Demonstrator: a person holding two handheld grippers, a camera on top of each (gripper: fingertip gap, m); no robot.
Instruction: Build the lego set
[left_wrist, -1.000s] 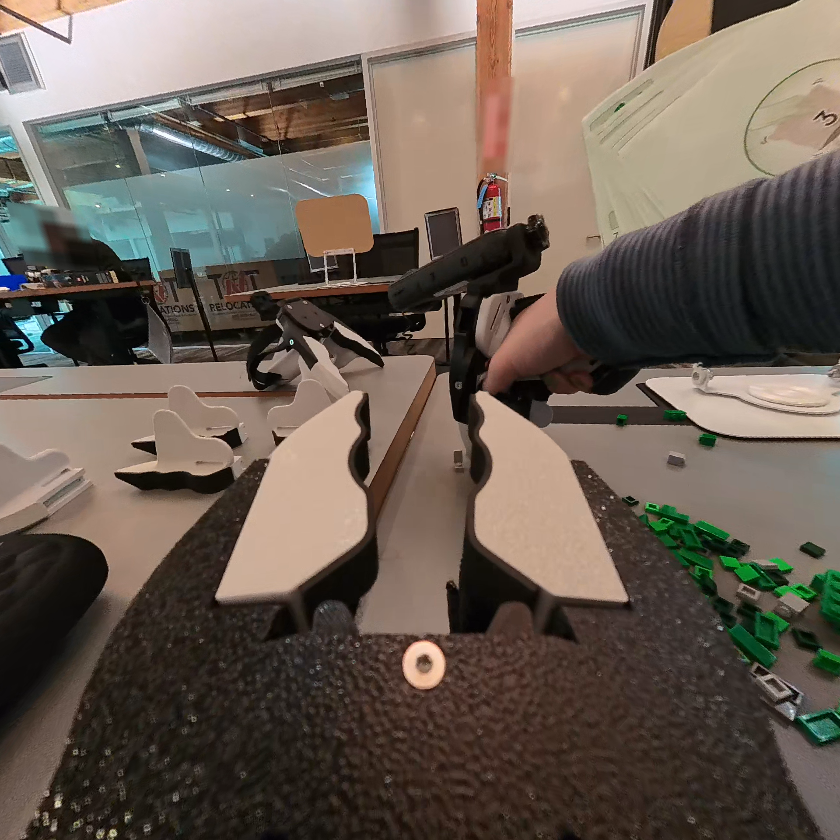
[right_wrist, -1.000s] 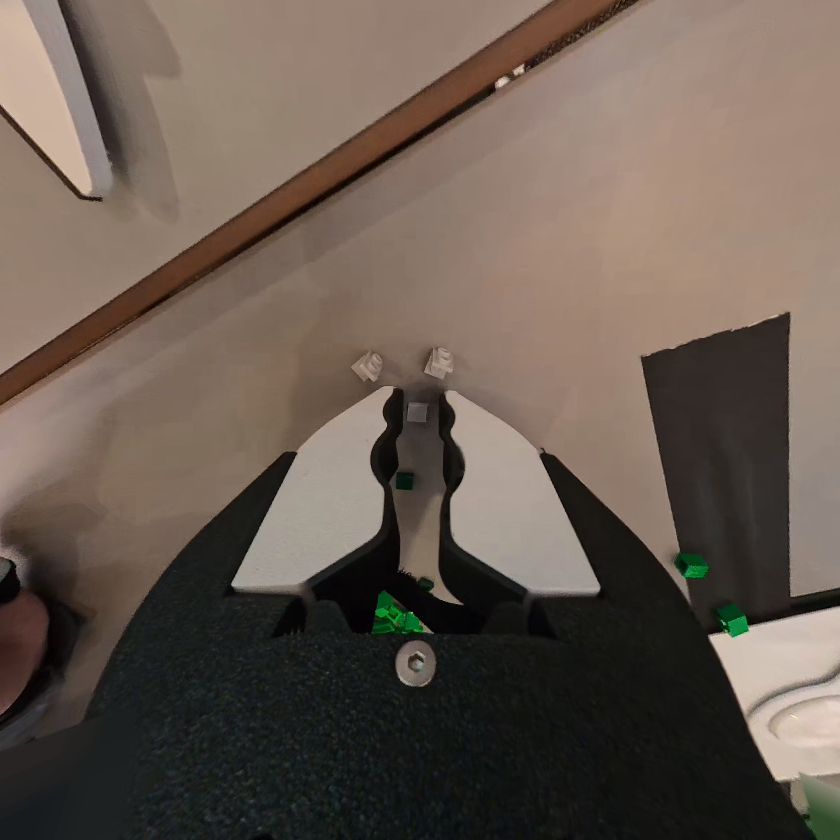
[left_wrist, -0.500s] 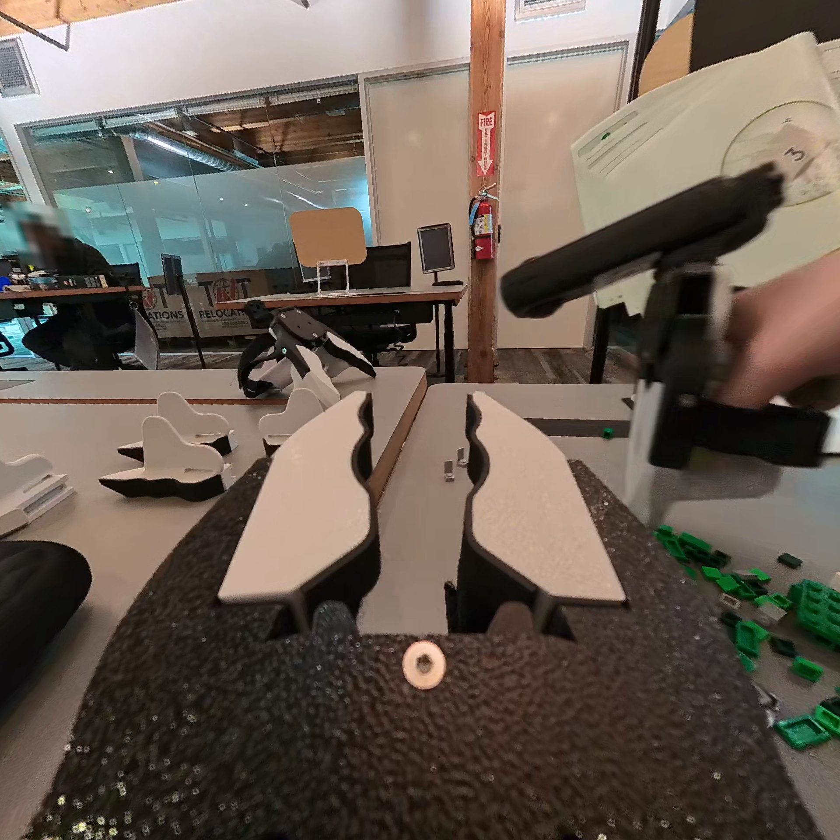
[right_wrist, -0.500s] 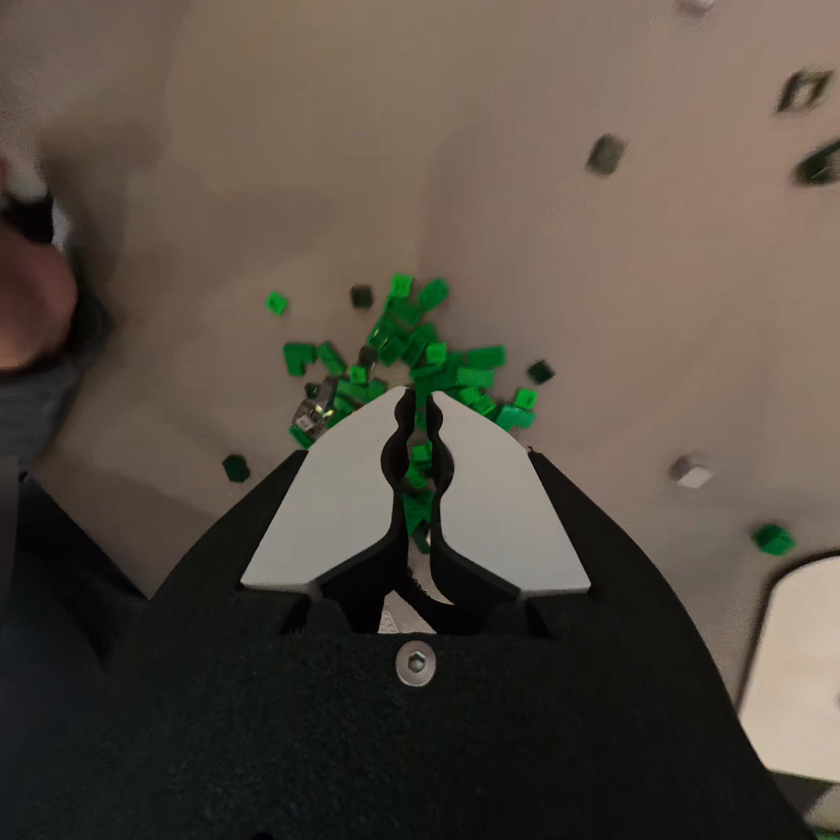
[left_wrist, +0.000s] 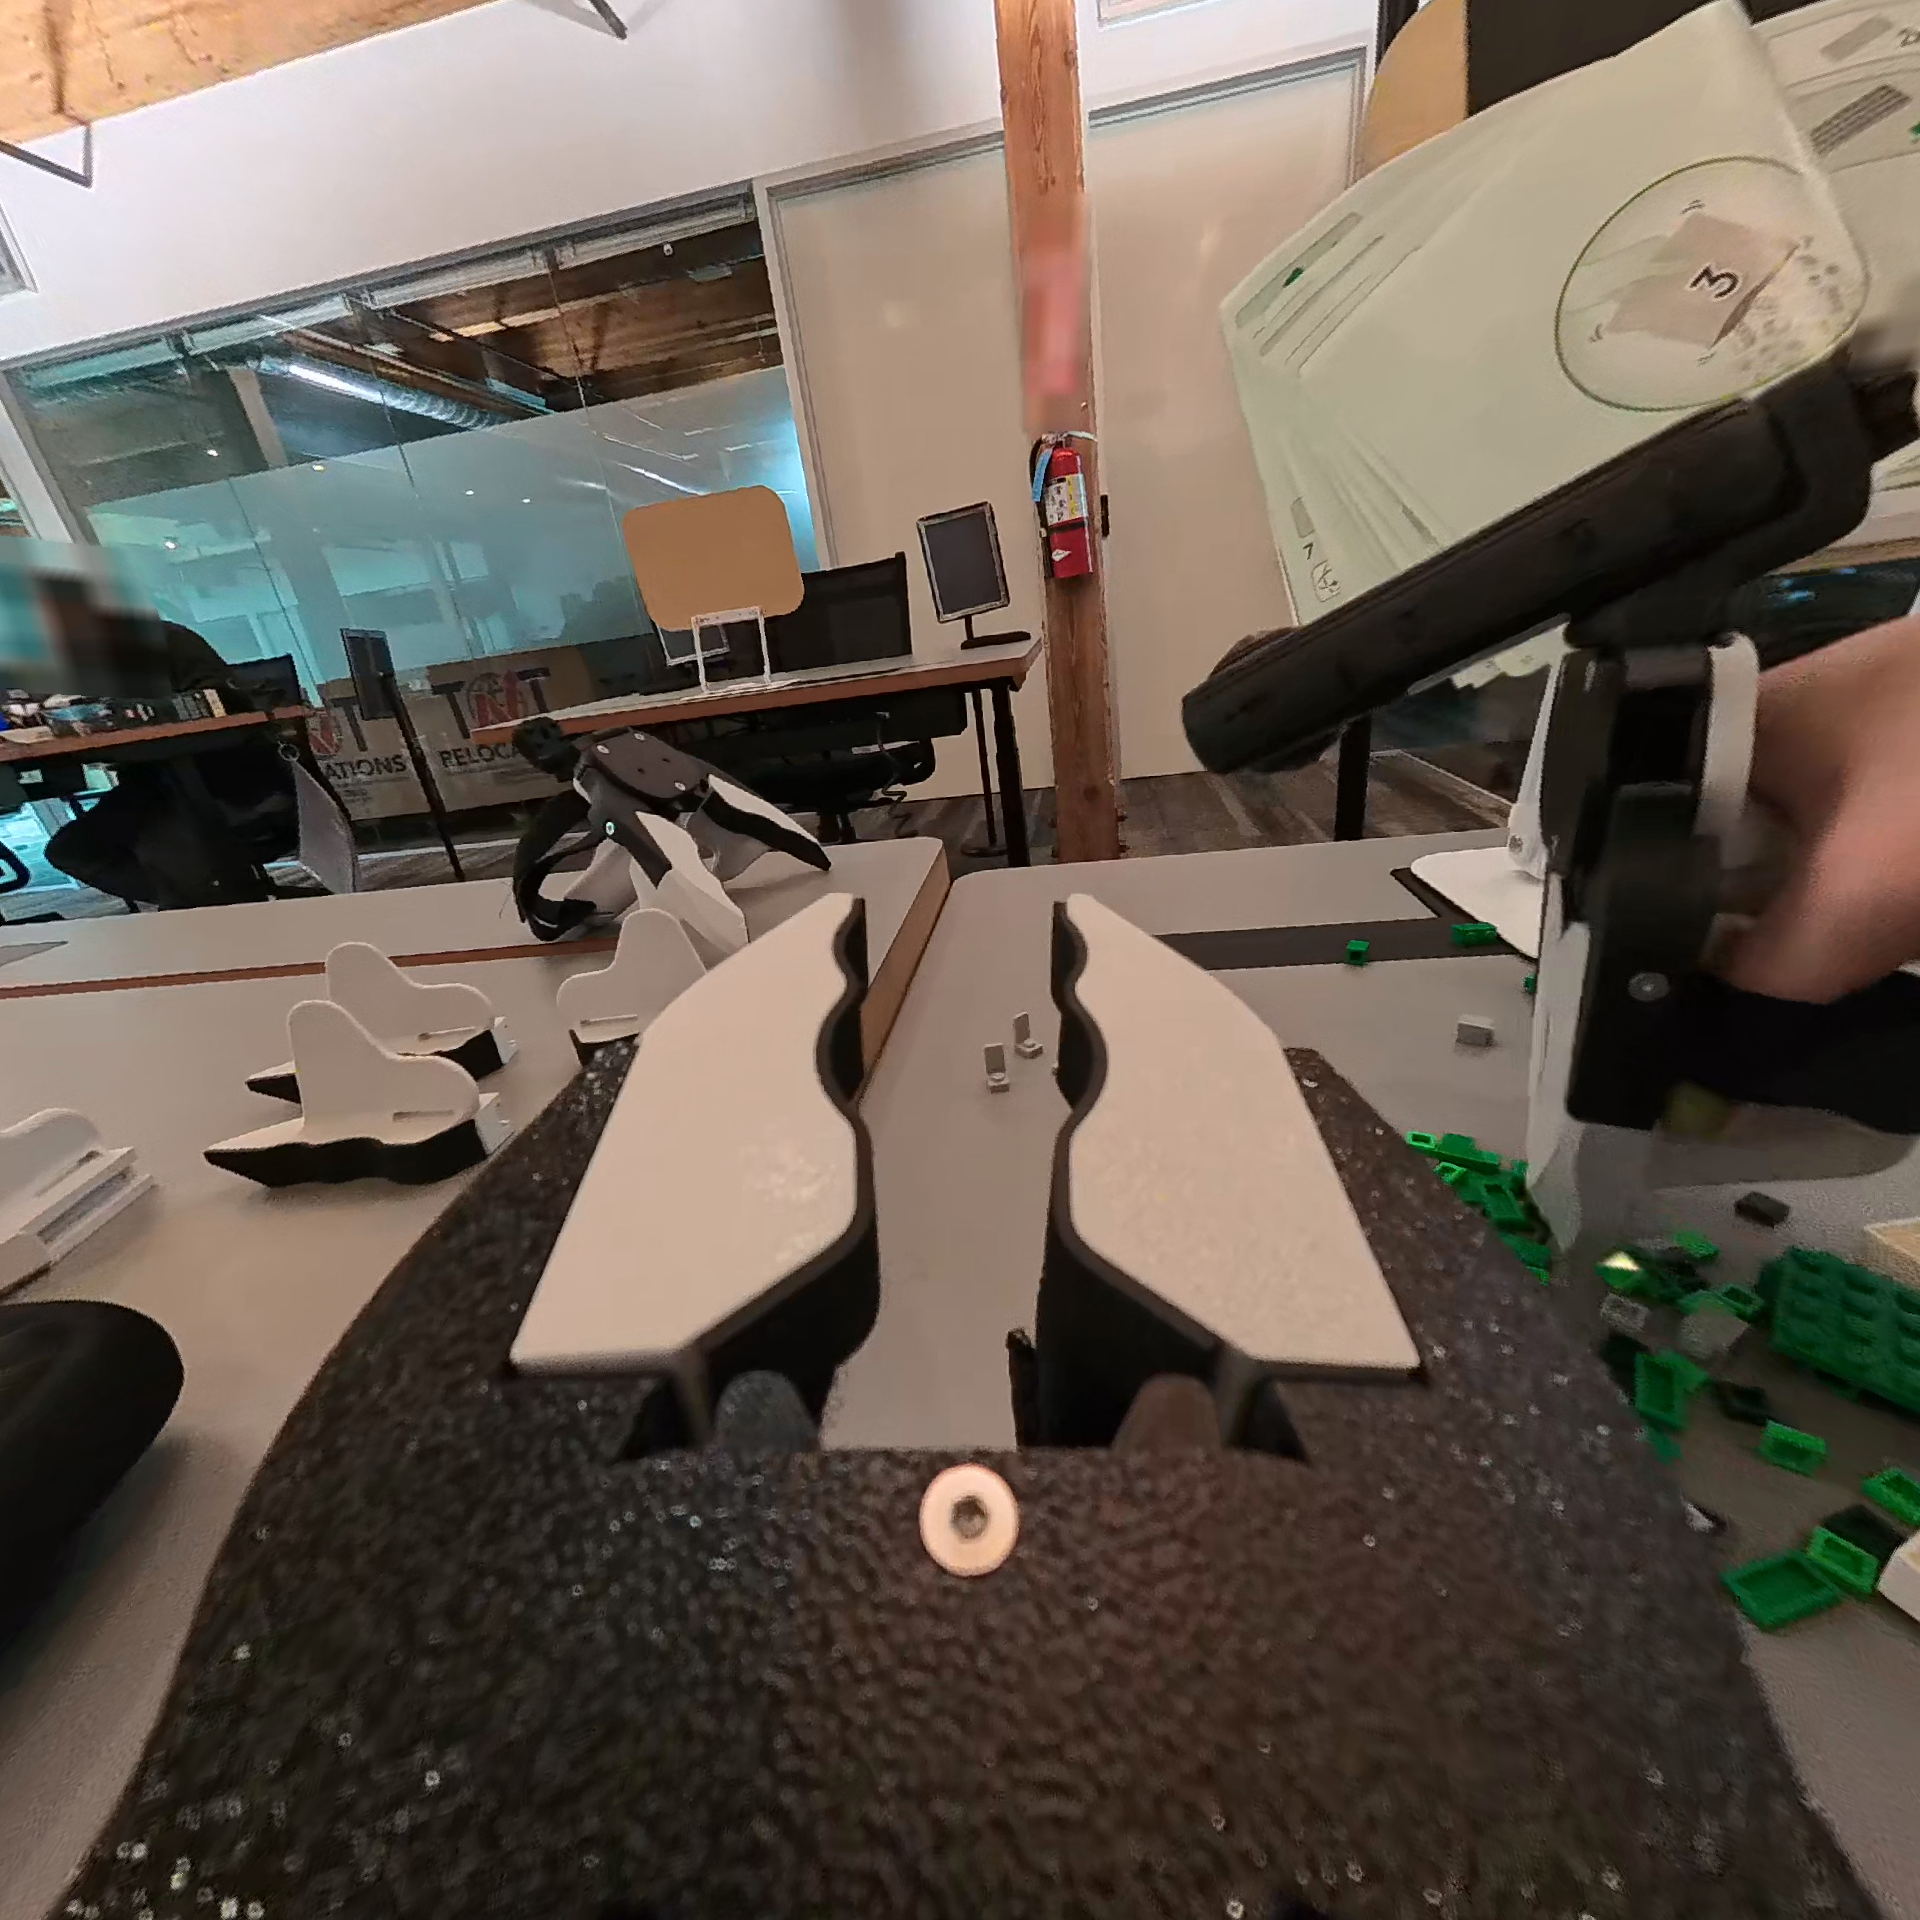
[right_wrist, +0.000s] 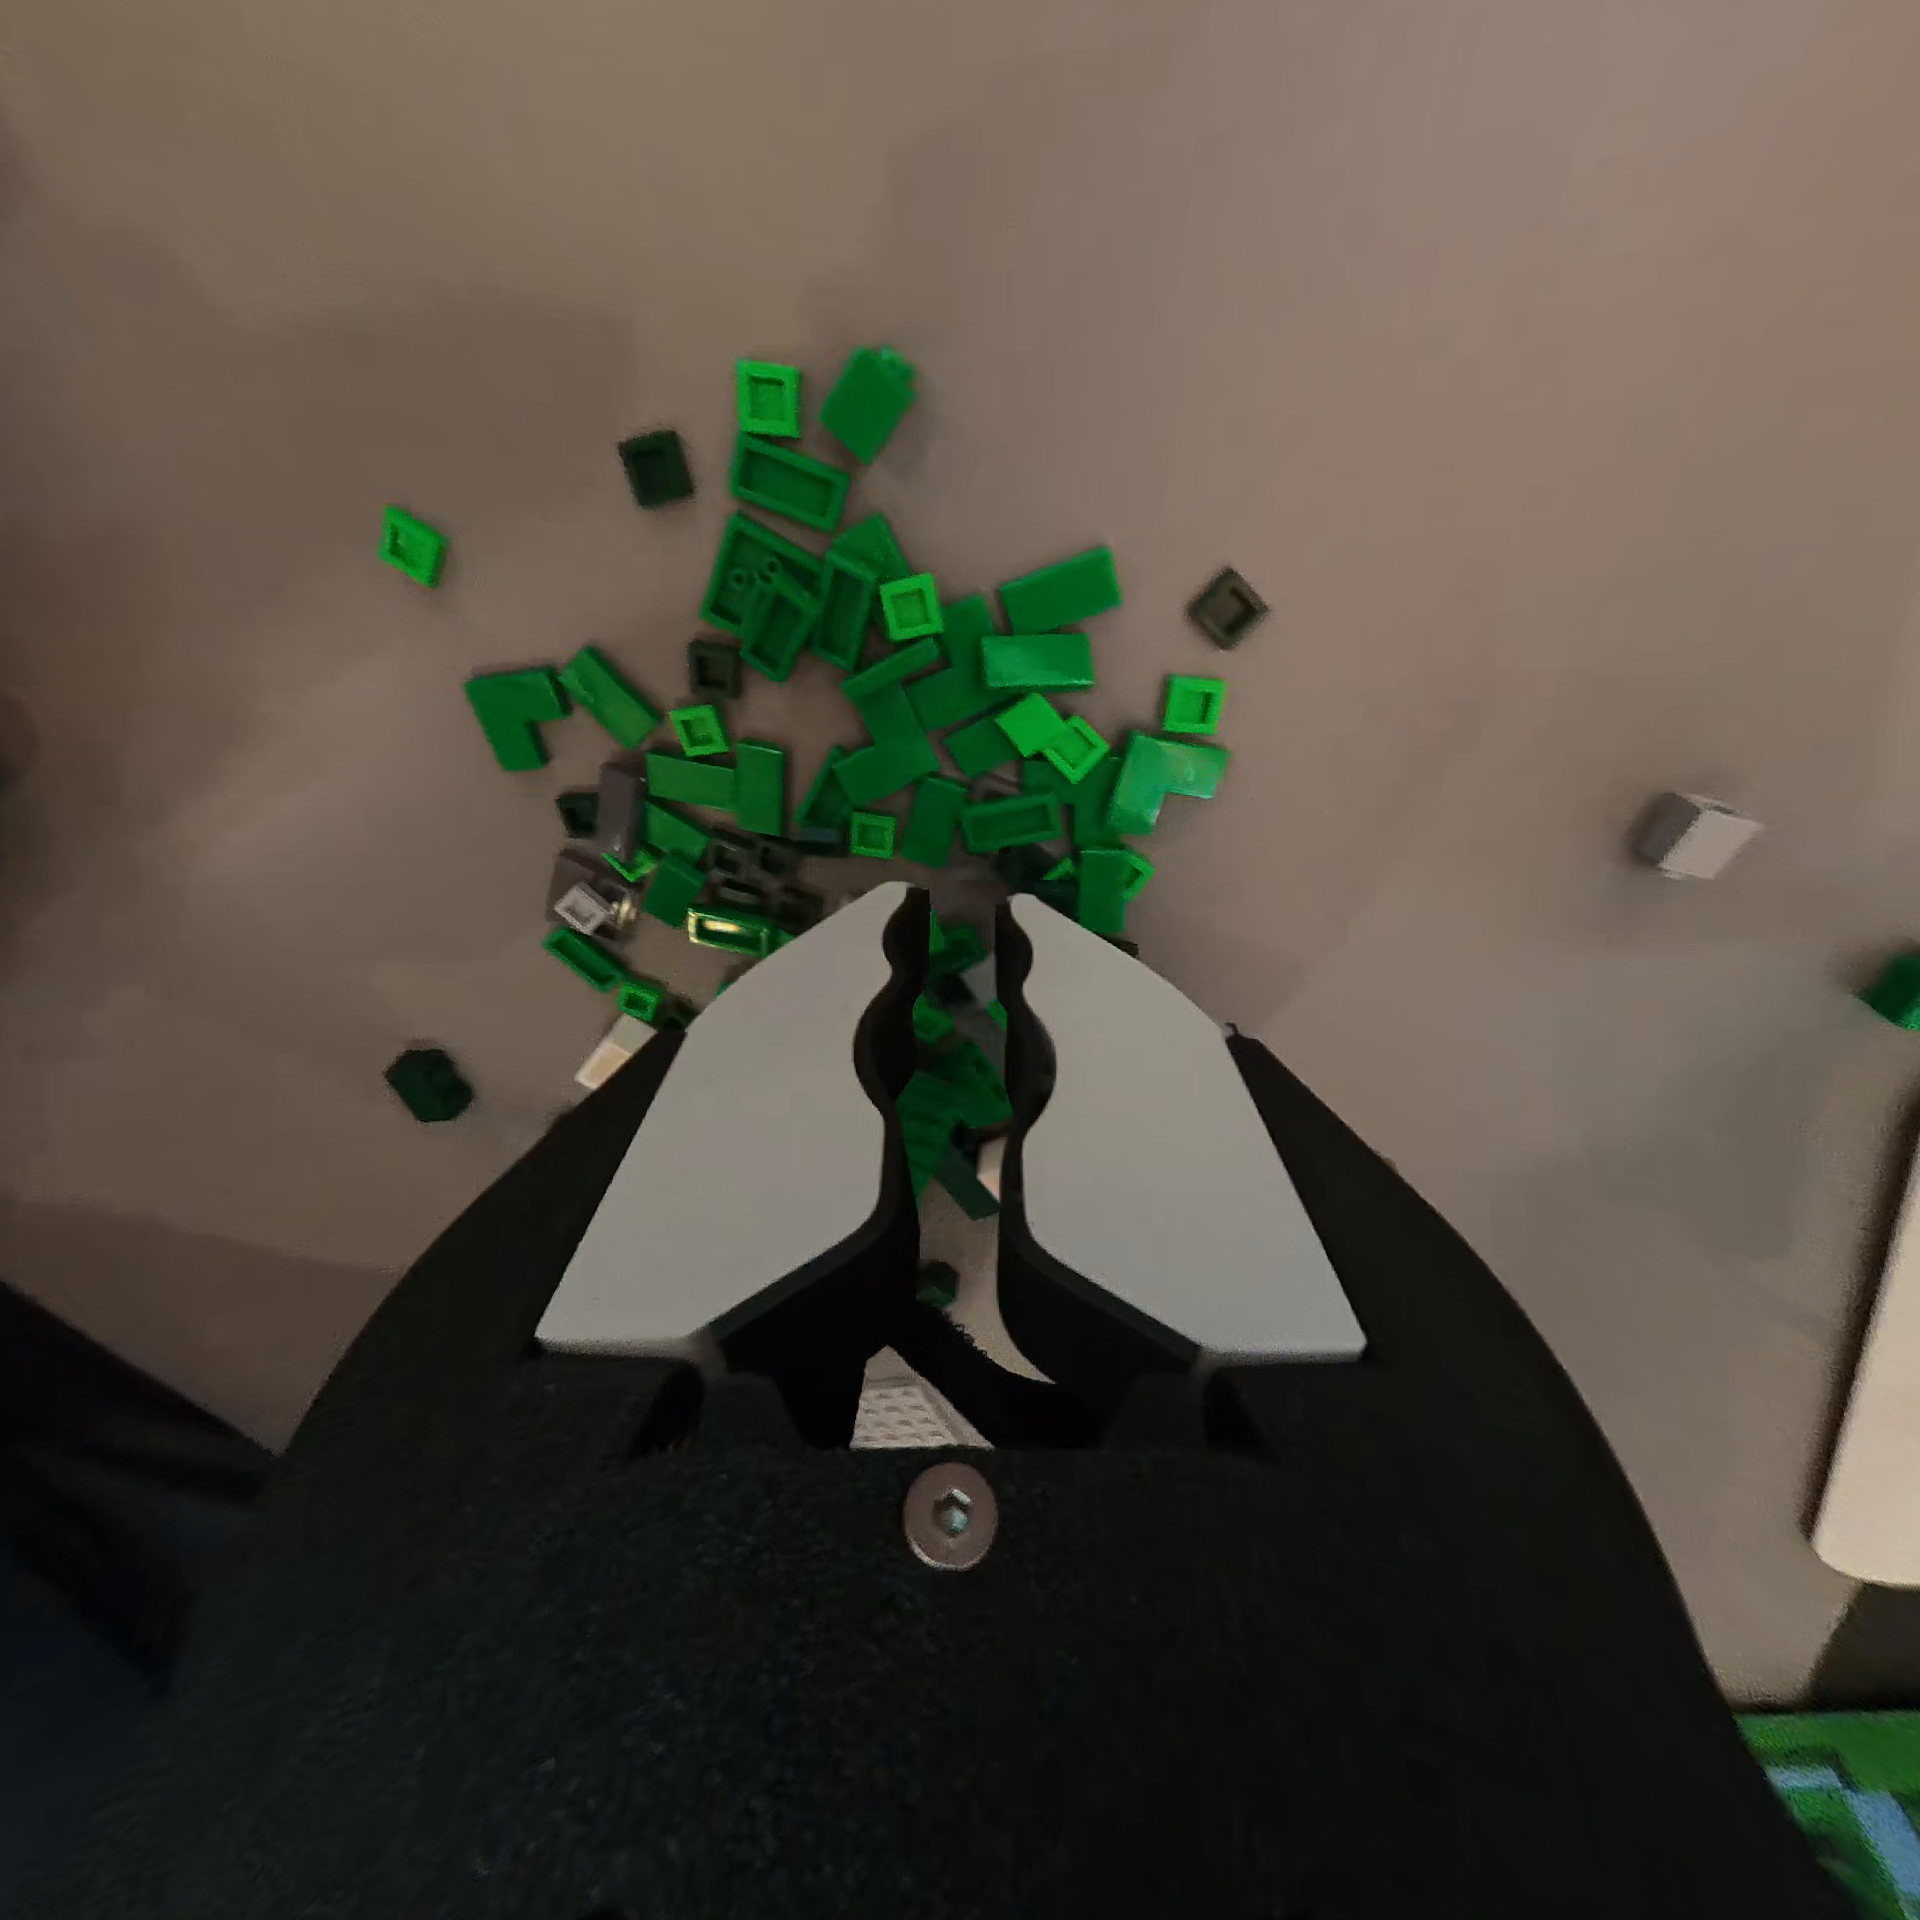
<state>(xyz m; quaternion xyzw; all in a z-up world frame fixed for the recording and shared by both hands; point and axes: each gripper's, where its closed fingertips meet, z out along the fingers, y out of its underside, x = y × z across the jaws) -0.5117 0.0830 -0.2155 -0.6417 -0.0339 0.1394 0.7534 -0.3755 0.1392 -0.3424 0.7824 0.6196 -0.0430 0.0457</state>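
Observation:
A pile of loose green Lego tiles (right_wrist: 883, 727) lies on the grey table, with a few grey and dark green pieces mixed in. My right gripper (right_wrist: 963, 904) hangs point-down over the near edge of the pile, its jaws a narrow gap apart with nothing held. In the left wrist view it (left_wrist: 1553, 1195) stands at the right, tips at the pile (left_wrist: 1496, 1195). My left gripper (left_wrist: 954, 920) is open and empty, low over the table. Two small grey pieces (left_wrist: 1010, 1051) lie just beyond its tips. A green studded plate (left_wrist: 1849, 1320) sits at the right.
A light grey brick (right_wrist: 1694, 836) lies apart, right of the pile. Spare white gripper fingers (left_wrist: 353, 1112) and another gripper (left_wrist: 665, 821) rest on the left table. A brown table edge (left_wrist: 904, 987) runs ahead. An instruction booklet (left_wrist: 1538, 312) stands at the back right. The grippers' ends are close to 20 centimetres from one another. My left tips are about 20 centimetres from the green studded plate (left_wrist: 1849, 1320), my right tips only 4 centimetres.
My right gripper left the two small grey pieces, swung over to the green pile and dropped closer to it, jaws narrower than a second ago. The left gripper stayed nearly still.

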